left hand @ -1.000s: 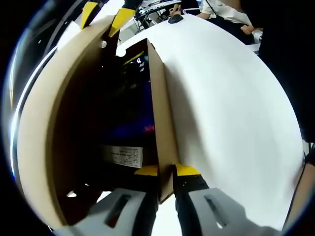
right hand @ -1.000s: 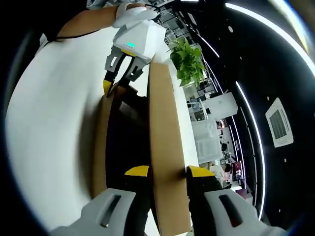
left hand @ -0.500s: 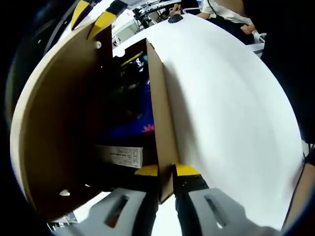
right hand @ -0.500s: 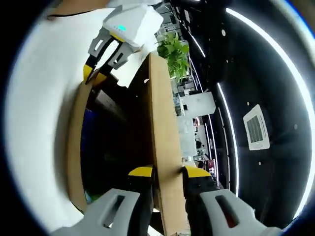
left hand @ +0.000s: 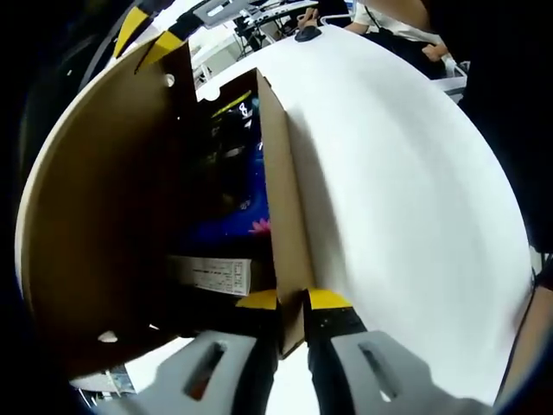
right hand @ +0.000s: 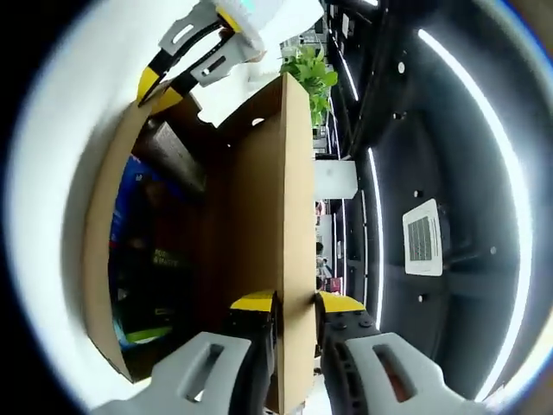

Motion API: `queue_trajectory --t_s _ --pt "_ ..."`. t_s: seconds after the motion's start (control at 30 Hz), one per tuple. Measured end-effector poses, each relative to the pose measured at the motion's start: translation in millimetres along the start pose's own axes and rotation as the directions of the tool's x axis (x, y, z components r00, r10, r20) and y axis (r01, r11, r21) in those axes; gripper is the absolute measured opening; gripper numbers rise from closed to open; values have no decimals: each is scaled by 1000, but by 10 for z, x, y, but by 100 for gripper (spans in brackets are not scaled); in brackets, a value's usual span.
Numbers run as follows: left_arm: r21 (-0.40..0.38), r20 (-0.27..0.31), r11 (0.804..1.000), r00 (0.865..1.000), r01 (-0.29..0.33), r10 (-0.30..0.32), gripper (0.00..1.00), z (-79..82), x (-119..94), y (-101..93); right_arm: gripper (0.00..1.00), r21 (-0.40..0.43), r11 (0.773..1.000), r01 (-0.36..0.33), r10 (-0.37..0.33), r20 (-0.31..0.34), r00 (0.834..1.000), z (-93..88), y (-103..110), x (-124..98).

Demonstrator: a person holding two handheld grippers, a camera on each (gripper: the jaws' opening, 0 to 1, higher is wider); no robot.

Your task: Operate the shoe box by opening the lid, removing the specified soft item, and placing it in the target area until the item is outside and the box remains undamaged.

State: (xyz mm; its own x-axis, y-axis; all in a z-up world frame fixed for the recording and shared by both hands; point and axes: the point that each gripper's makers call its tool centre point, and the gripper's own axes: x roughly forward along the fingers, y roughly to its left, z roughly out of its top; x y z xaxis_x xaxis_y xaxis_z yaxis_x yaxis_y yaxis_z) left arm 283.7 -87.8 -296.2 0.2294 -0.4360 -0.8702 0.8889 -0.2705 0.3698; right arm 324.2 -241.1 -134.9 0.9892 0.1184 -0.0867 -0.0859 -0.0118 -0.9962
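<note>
The left gripper (left hand: pixel 291 304) is clamped on the box (left hand: pixel 278 216) front wall, pinning it to the white desk (left hand: pixel 406 216). The right gripper (right hand: pixel 294 303) is clamped on the lid (right hand: pixel 259 225) edge, lid raised roughly upright. The soft item (right hand: pixel 130 207), blue and dark, lies inside the box, toward its floor. Judgement: swing the lid along its hinge arc only, keep the wall grip steady, avoid creasing the cardboard.
</note>
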Motion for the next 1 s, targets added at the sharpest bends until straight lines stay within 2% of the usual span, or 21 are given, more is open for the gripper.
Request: queue_trajectory --t_s 0.37,1.0 --pt "3 7 1000 1000 2 -2 9 -13 -1 21 15 11 1000 4 -4 1 1000 -13 -66 48" --pt "2 6 1000 1000 4 -4 9 -11 7 26 10 -48 997 64 -65 -26 998 -44 -182 170"
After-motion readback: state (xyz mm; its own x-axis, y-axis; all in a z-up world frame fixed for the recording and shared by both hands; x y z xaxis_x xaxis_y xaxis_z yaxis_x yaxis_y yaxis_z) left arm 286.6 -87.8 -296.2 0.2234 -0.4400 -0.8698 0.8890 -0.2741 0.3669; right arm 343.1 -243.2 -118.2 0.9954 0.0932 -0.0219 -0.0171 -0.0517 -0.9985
